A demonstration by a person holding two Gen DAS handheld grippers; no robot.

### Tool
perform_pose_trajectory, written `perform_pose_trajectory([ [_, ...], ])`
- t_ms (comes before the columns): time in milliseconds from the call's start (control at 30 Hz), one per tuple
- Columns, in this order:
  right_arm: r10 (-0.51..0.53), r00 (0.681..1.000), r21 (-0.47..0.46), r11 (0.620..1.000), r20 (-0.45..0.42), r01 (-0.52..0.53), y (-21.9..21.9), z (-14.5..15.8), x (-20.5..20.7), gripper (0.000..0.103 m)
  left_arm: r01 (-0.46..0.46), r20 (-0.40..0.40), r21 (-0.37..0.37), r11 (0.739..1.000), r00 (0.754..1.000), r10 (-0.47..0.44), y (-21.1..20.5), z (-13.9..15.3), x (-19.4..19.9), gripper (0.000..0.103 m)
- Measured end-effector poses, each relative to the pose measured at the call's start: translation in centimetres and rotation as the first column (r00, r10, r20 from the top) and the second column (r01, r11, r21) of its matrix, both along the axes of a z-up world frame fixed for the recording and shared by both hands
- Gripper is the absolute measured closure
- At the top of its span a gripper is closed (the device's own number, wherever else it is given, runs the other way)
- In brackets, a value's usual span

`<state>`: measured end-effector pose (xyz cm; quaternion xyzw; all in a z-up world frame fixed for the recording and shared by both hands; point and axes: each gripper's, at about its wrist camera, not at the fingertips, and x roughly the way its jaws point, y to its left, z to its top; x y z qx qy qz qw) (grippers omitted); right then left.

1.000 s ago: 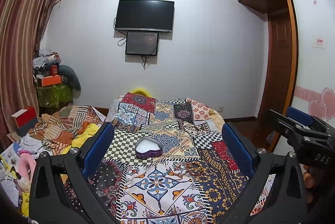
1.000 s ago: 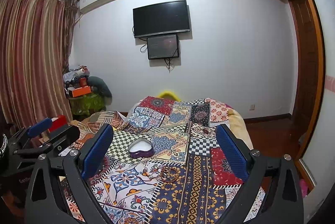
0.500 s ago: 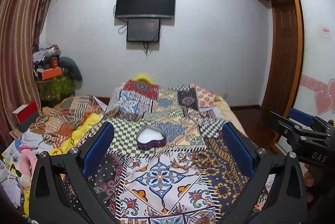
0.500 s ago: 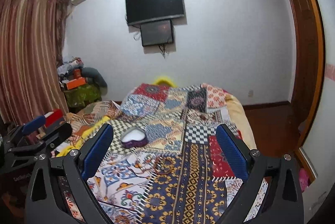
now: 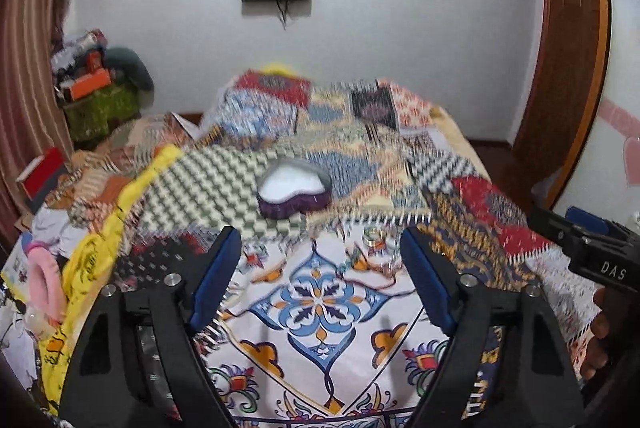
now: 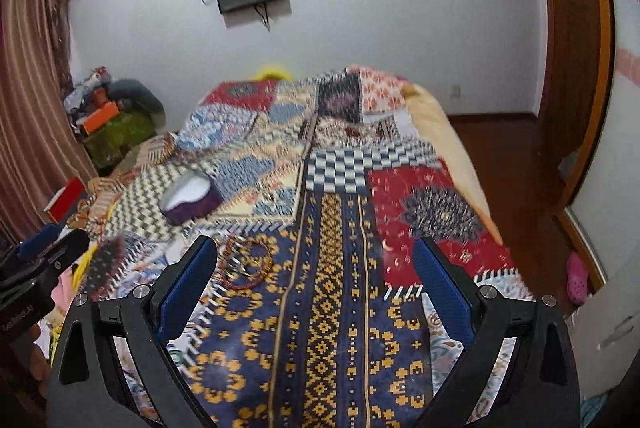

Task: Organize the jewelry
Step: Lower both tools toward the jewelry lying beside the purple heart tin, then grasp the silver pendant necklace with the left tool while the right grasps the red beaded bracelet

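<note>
Both grippers lowered toward bed; left gripper (image 5: 320, 268) jaws closing, empty; right gripper (image 6: 316, 268) jaws apart; bangles (image 6: 248, 262) lower left, heart-shaped box (image 5: 294, 189) centre, untouched.

Both the left gripper (image 5: 320, 260) and right gripper (image 6: 316, 268) are black frames with ribbed blue pads (image 5: 424, 280), silver screws beside them, white lettering outside.
</note>
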<state>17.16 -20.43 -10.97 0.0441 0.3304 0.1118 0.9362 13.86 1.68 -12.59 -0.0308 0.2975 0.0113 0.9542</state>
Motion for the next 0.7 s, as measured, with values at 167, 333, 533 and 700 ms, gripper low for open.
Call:
perform_pose_trajectory([
  [167, 0.072, 0.996, -0.024, 0.997, -0.047, -0.074, 1.2, -1.8, 1.1, 0.023, 0.076, -0.098, -0.013, 0.997, 0.992, -0.077, -0.9, -2.7, 2.3, 0.033],
  [333, 0.159, 0.983, -0.040, 0.986, -0.091, -0.163, 2.5, -3.3, 2.3, 0.043, 0.159, -0.146, -0.029, 0.987, 0.976, -0.161, -2.4, -4.1, 3.6, 0.040],
  [533, 0.201, 0.971, -0.028, 0.978, -0.129, -0.206, 3.0, -4.5, 3.5, 0.056, 0.228, -0.191, -0.065, 0.971, 0.953, -0.236, -3.5, -5.4, 4.9, 0.068],
  [700, 0.221, 0.964, -0.015, 0.974, -0.148, -0.226, 3.0, -4.9, 3.9, 0.057, 0.248, -0.207, -0.105, 0.963, 0.942, -0.265, -3.6, -6.1, 6.0, 0.078],
])
